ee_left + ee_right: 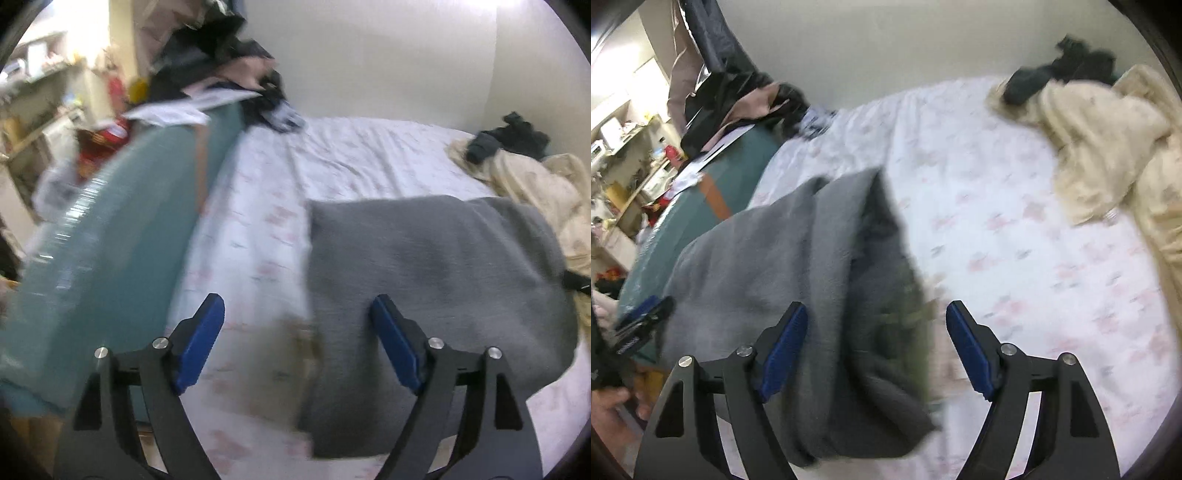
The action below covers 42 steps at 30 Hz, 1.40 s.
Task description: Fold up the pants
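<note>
Two grippers sit wide apart in your hands, and neither holds anything. Your left gripper (297,343) has its blue fingers (201,341) spread, and nothing is pinched between them; below the gap lies the bed sheet (255,258), with the left edge of the grey pants (436,291) running under the right-hand finger. Your right gripper (875,350) likewise has its fingers (785,345) apart; the pants (768,266) lie beneath and between them, but the pads do not press on the cloth.

In the left wrist view the pants lie folded into a thick grey slab on the near part of the bed, close to its near edge and toward its teal side (122,236). In the right wrist view their right side shows stacked layers with a dark fold opening between them. At the far left of that view you can see the tip of your left gripper (642,317) over the teal side of the bed.

Farther on, the pink-patterned sheet is bare across the middle of the bed. At the far right corner a cream blanket (1108,147) lies bunched, with a dark garment (1056,70) on top of it against the wall. At the far left corner, a heap of dark clothes (218,62) and white papers (184,107) rests on the teal edge. Everything is motion-blurred.
</note>
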Available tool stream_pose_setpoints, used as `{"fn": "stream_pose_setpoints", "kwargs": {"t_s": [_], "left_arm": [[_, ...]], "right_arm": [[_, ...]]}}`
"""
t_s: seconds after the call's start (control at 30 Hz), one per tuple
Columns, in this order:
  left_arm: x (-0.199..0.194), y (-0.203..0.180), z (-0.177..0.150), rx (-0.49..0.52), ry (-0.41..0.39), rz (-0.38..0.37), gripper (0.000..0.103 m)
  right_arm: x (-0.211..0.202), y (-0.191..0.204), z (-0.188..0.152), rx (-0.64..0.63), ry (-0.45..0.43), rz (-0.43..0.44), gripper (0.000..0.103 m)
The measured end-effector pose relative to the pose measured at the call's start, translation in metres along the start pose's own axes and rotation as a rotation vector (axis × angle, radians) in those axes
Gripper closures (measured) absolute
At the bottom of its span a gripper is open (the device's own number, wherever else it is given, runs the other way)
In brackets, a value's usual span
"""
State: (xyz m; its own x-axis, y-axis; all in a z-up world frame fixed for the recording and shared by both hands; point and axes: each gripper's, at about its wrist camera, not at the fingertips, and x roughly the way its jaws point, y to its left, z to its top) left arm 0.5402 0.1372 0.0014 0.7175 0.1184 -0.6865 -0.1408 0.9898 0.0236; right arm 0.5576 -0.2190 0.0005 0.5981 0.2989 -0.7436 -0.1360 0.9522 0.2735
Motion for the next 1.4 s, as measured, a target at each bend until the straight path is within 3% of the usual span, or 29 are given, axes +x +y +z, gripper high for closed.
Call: {"fn": "stream_pose_setpoints", "kwargs": {"t_s": [0.13,0.23,0.47,0.67,0.9,1.13,1.33,1.4], "left_arm": [[-0.035,0.018,-0.010,-0.061,-0.054,-0.062,0.023],[-0.076,0.019,-0.039,-0.077,-0.089,-0.085,0.023],[-0.176,0.009,-0.125,-0.146,-0.108,-0.134,0.015],[-0.263,-0.010,-0.173,-0.051,-0.156,-0.112,0.002],[-0.360,-0.021,-0.211,-0.003,-0.201,-0.177,0.001],[-0.418,-0.021,-0.263,0.034,-0.258,-0.169,0.001],[-0.442,-0.007,-0.314,0.017,-0.298,-0.139,0.001],[-0.441,-0.008,-0.329,0.031,-0.277,-0.142,0.001]], "right_arm": [[-0.035,0.007,-0.005,-0.021,-0.059,0.026,0.025],[-0.073,0.017,-0.023,-0.058,-0.110,0.078,0.023],[-0.164,0.068,-0.109,-0.122,-0.170,0.125,0.017],[-0.242,0.102,-0.184,-0.192,-0.247,0.042,0.004],[-0.319,0.118,-0.249,-0.181,-0.295,-0.007,0.000],[-0.370,0.128,-0.319,-0.194,-0.331,-0.019,0.000],[-0.376,0.128,-0.374,-0.173,-0.302,-0.020,0.000],[-0.375,0.128,-0.391,-0.177,-0.299,-0.027,0.000]]}}
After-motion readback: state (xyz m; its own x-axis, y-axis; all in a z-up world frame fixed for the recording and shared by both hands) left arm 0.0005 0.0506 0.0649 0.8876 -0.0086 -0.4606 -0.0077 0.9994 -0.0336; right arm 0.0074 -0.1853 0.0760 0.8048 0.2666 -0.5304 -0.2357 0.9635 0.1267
